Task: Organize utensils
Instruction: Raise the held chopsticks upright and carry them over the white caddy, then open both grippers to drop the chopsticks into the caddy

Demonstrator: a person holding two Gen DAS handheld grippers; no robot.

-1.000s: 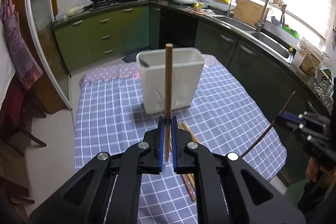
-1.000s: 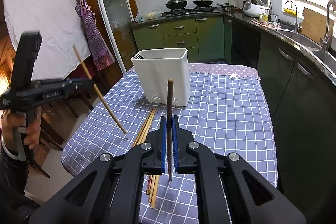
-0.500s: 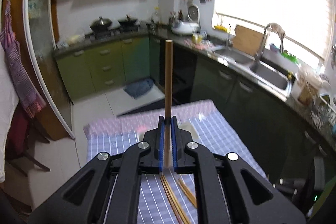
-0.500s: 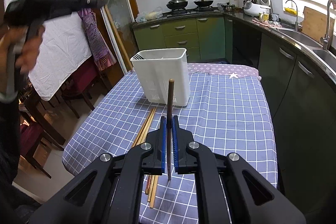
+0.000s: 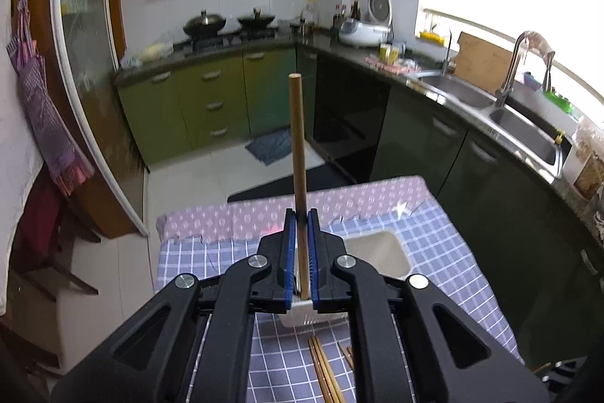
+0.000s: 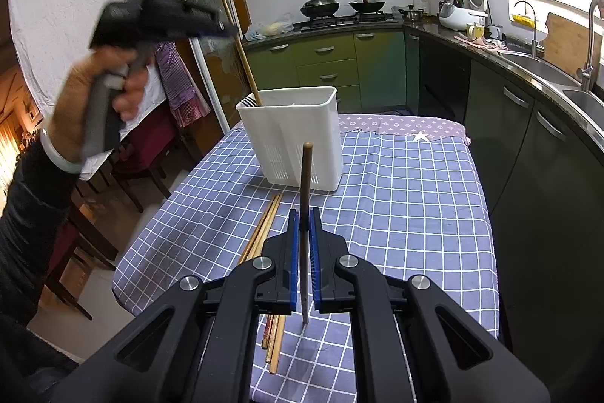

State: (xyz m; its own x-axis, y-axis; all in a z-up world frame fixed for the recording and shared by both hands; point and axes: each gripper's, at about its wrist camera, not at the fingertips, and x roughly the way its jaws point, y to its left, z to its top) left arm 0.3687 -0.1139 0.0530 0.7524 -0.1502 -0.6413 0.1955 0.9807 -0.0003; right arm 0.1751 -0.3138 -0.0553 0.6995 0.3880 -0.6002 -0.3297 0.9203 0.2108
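Wooden chopstick (image 5: 297, 153) pinched in left tool (image 5: 301, 252) over white holder (image 6: 292, 138); slanted tip may miss. Right tool (image 6: 305, 252) pinches dark chopstick (image 6: 305, 214).

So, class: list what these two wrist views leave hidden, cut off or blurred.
- Left wrist view: the white utensil holder is mostly covered by the left gripper.
- Right wrist view: the holder's inside is hidden by its wall.
- Right wrist view: the left gripper is motion-blurred.
- Loose chopsticks run under the right gripper.
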